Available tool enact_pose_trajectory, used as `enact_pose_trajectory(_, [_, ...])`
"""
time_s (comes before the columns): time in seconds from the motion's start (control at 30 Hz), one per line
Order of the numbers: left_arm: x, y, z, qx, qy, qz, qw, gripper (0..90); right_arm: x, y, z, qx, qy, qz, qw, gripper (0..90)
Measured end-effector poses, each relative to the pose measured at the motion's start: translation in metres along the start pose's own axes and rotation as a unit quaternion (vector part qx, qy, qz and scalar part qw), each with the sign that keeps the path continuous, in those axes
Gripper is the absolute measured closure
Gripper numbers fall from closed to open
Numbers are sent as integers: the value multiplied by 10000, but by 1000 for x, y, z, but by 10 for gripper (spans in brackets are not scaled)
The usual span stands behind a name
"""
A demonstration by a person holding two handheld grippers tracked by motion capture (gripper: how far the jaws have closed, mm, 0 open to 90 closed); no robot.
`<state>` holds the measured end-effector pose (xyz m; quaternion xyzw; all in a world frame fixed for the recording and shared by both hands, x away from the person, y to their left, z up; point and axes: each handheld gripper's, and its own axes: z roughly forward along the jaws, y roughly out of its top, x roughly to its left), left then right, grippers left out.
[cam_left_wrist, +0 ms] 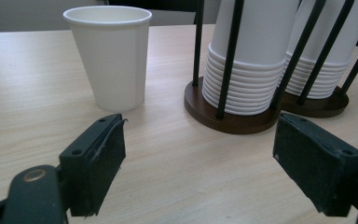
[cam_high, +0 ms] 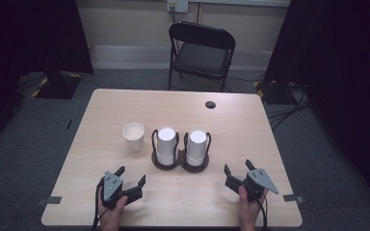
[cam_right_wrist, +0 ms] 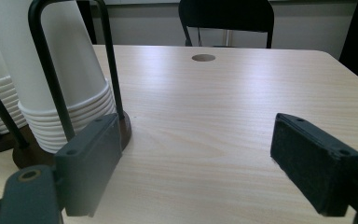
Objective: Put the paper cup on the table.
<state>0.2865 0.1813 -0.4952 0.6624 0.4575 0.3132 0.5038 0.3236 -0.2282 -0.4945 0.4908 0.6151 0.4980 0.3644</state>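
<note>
Two grippers rested low on the table (cam_high: 101, 103), both on the near side of the cup holder (cam_high: 180, 165), and both had their jaws spread wide with nothing between them. The left gripper (cam_high: 131, 176) stood to the near left of the holder, and the right gripper (cam_high: 237, 167) to its near right. The holder carried two stacks of upturned paper cups, a left stack (cam_high: 166, 145) and a right stack (cam_high: 196, 147), each enclosed by thin black rods. One single cup (cam_high: 133, 136) stood upright just to the left of the holder, apart from it, with its mouth open to the top. In the left gripper view this cup (cam_left_wrist: 112, 56) was ahead and a little to the left of the jaws. I judge that the work concerned this cup and the stacks. Some risks seemed clear: the cup is light and thin, so a hard squeeze could crush its wall, and a touch from one jaw alone could tip it over. If a gripper went to a stack, a jaw could catch on a rod and drag the whole holder, or several nested cups could come up together.
</note>
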Motion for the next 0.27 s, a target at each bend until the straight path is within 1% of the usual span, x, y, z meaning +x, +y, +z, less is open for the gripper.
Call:
enact_pose_trajectory(0.13, [-5, 1, 3, -29, -92, 15, 10000, 167, 0, 0, 0, 12, 3, 12, 10000, 157])
enact_pose_trajectory(0.2, [-7, 1, 4, -56, 0, 59, 10000, 167, 0, 0, 0, 32, 0, 19, 10000, 157])
enact_pose_trajectory(0.27, [-7, 1, 5, -71, 77, 82, 9999, 167, 0, 0, 1, 62, -63, 35, 10000, 156])
